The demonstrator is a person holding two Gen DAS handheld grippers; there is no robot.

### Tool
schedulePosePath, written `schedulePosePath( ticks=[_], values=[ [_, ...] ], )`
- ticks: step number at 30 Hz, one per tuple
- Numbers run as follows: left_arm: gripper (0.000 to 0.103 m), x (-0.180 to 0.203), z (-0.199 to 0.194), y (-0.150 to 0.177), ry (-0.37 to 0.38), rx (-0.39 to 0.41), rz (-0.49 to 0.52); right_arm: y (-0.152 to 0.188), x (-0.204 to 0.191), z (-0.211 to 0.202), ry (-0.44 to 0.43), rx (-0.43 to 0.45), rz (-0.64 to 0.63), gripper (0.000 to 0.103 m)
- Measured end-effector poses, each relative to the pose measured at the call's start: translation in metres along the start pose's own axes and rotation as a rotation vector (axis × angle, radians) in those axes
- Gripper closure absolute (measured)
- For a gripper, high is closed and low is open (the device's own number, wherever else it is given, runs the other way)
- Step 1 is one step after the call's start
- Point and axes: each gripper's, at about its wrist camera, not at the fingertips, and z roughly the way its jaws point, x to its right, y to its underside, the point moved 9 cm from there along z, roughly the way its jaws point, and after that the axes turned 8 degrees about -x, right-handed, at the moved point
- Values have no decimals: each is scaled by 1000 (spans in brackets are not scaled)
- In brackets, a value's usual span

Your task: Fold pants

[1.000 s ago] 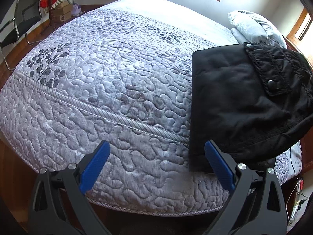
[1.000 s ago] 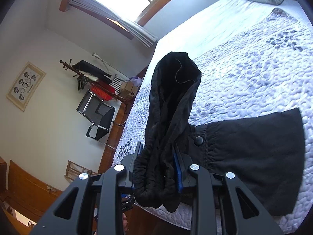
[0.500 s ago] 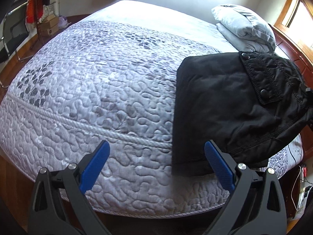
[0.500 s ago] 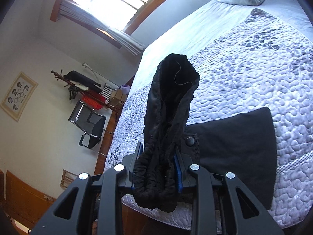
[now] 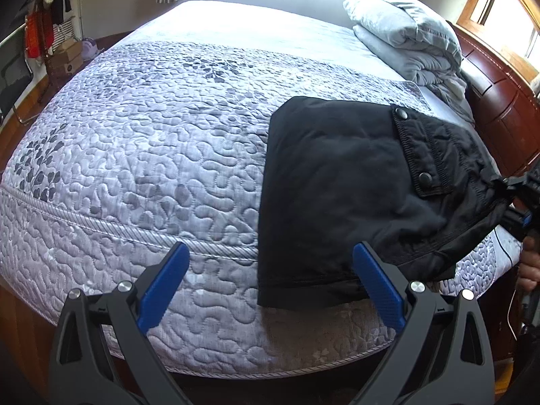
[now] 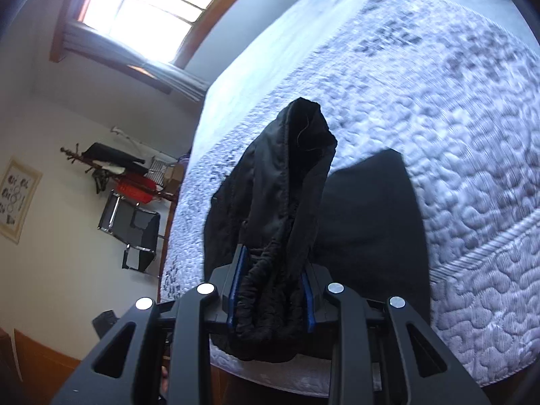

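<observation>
Black pants [image 5: 344,195] lie folded on the near right part of the quilted bed [image 5: 152,155], a snap-button flap showing on top. My left gripper [image 5: 270,290] is open and empty, hovering over the bed's near edge with its right finger close to the pants' lower hem. My right gripper [image 6: 270,290] is shut on the bunched elastic waistband of the pants [image 6: 280,222], which rises in a hump ahead of its jaws. In the left wrist view that right gripper [image 5: 521,202] shows at the far right edge, pulling the fabric there.
Grey folded bedding and a pillow [image 5: 405,33] sit at the head of the bed by a dark wooden headboard [image 5: 499,101]. A coat rack with clothes [image 6: 114,168] and a black chair [image 6: 135,233] stand by the far wall. A person's hand [image 5: 528,266] shows at right.
The left gripper's view has slid leftward, so the pants sit more centrally. The right gripper has sunk toward the bed with the waistband still clamped, and its view has rolled.
</observation>
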Motion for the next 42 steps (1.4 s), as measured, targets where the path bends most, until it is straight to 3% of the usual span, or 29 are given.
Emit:
schedulePosePath(
  ticks=[9, 21, 25, 33, 38, 42],
  values=[
    [6, 16, 6, 1, 0, -18, 28, 7, 59, 19, -18, -16, 109, 74],
    [6, 24, 14, 1, -13, -34, 35, 13, 86, 27, -51, -40, 133, 74],
    [6, 23, 15, 2, -20, -39, 35, 12, 98, 23, -43, -45, 129, 61],
    [6, 21, 14, 0, -20, -36, 29, 18, 118, -16, 38, 14, 122, 58],
    [6, 22, 14, 0, -15, -31, 22, 17, 91, -50, 1, 78, 46, 59],
    [6, 25, 16, 1, -3, -37, 11, 22, 51, -48, -36, 53, -53, 59]
  ],
)
